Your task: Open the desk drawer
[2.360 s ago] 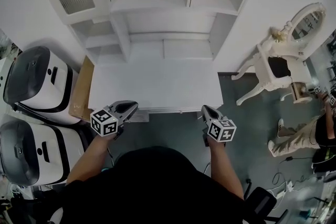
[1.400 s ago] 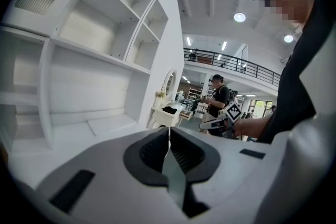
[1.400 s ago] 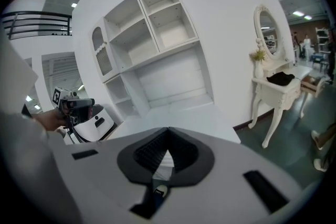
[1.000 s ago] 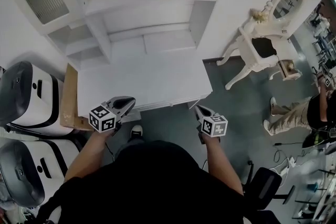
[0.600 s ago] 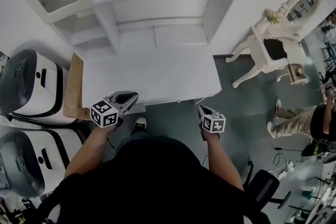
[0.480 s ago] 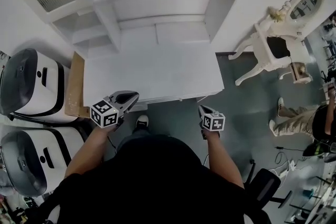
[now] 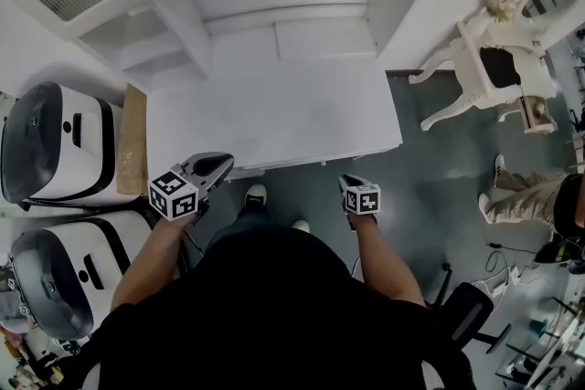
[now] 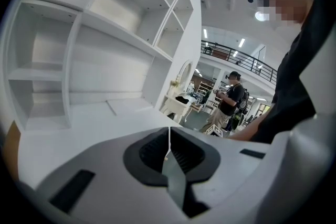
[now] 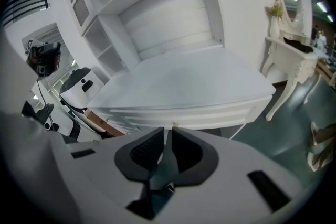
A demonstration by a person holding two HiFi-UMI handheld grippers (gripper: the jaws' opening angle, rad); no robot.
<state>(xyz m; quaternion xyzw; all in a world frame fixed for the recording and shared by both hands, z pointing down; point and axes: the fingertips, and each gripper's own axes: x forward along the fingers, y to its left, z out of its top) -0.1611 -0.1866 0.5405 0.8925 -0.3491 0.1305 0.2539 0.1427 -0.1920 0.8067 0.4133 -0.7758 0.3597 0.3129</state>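
The white desk (image 7: 274, 119) with a shelf hutch fills the middle of the head view. Its drawer front (image 9: 205, 110) shows in the right gripper view as a closed white band under the desktop, with a small knob (image 9: 175, 124) just above the jaws. My left gripper (image 7: 219, 163) hovers at the desk's front left edge, shut and holding nothing. My right gripper (image 7: 347, 182) hangs in front of the desk's front edge, right of centre, a little short of the drawer, also shut and empty. In the left gripper view I see the desktop (image 8: 79, 123) and shelves, not the drawer.
Two white-and-black machines (image 7: 55, 142) (image 7: 64, 288) stand left of the desk, beside a brown board (image 7: 133, 142). A white dressing table with an oval mirror (image 7: 516, 23) stands at the right. A person (image 7: 526, 196) is on the floor there. An office chair (image 7: 466, 310) is behind me.
The head view has shifted, so the desk sits lower and closer. My shoes now show under the desk edge. Both grippers stay shut near the front edge.
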